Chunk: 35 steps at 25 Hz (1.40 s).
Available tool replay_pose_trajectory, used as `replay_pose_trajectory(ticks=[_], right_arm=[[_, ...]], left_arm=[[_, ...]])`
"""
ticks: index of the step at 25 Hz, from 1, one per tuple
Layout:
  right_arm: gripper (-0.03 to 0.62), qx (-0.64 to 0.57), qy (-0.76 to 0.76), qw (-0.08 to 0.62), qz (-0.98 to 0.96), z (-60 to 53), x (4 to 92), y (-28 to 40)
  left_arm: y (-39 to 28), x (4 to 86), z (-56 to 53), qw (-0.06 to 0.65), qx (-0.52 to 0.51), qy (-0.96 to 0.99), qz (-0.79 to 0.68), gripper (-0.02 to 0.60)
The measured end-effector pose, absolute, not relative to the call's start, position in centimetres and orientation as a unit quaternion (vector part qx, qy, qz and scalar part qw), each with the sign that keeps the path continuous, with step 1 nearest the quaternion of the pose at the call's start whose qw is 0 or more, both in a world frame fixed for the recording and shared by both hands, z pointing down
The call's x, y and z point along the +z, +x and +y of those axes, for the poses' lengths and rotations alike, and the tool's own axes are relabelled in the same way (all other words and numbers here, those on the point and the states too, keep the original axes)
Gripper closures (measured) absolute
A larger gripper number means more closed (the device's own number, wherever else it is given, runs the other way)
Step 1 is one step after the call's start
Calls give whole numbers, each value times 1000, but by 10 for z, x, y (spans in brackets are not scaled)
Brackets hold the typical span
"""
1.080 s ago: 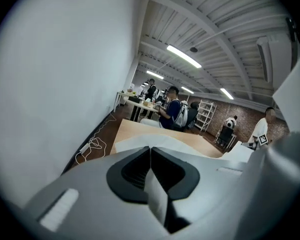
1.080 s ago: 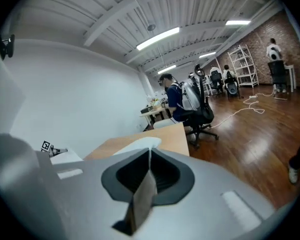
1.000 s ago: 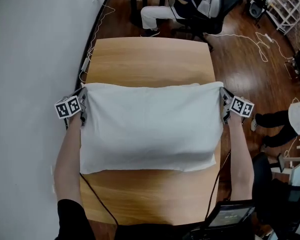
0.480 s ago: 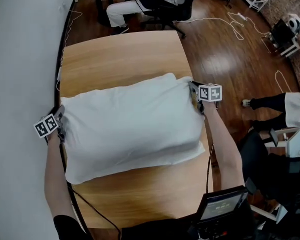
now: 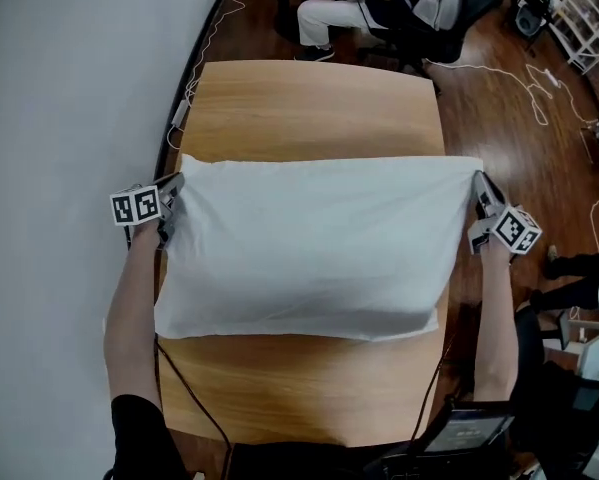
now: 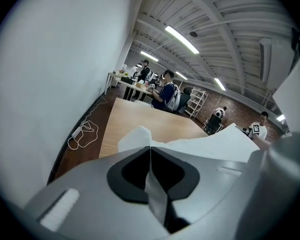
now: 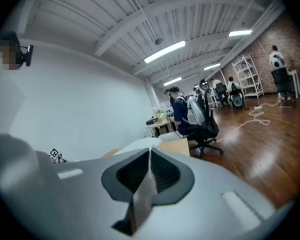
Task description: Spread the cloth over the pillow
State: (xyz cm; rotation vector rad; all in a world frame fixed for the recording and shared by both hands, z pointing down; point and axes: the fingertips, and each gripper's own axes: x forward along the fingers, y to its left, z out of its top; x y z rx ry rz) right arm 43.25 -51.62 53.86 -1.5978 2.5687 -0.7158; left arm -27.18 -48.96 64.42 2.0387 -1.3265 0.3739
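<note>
A white cloth (image 5: 309, 243) lies spread over the pillow, which shows only as a soft bulge beneath it, on the wooden table (image 5: 309, 98). My left gripper (image 5: 175, 190) is at the cloth's far left corner. Its jaws have just been closing and are shut with a fold of cloth (image 6: 139, 136) pinched between them (image 6: 150, 151). My right gripper (image 5: 482, 193) holds the far right corner just past the table's right edge. Its jaws have also just been closing and are shut on a strip of cloth (image 7: 139, 145). The far edge runs taut between the two.
A white wall (image 5: 69, 118) runs close along the table's left side, with a cable (image 5: 184, 108) on the floor beside it. A person sits on an office chair (image 5: 399, 8) beyond the far end. Cables (image 5: 539, 78) lie on the wooden floor at right. A screen (image 5: 464, 433) is at bottom right.
The cloth's far edge is drawn wider and straighter than a second ago. My right gripper has moved outward to the right with its corner. The left gripper stays at the left corner.
</note>
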Motion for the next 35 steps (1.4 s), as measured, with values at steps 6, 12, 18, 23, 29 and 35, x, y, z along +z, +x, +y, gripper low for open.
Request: replay_pose_trajectory(ticks=[6, 12, 18, 23, 29, 35], right_arm=[[579, -185, -501, 3, 846, -562, 488, 427], [579, -271, -547, -124, 782, -609, 602, 424], [301, -363, -526, -233, 733, -561, 728, 430], [278, -365, -548, -187, 729, -528, 704, 482], [278, -420, -487, -65, 763, -521, 671, 449], [309, -386, -437, 79, 809, -511, 591, 386]], left_arm=[[-279, 592, -514, 279, 81, 797, -529, 574], [-281, 628, -526, 302, 98, 758, -569, 563], [-292, 681, -504, 357, 120, 733, -567, 346], [-333, 659, -469, 355, 60, 719, -594, 334], [-313, 647, -455, 377, 40, 753, -538, 334], [-264, 570, -433, 315, -50, 803, -503, 339]])
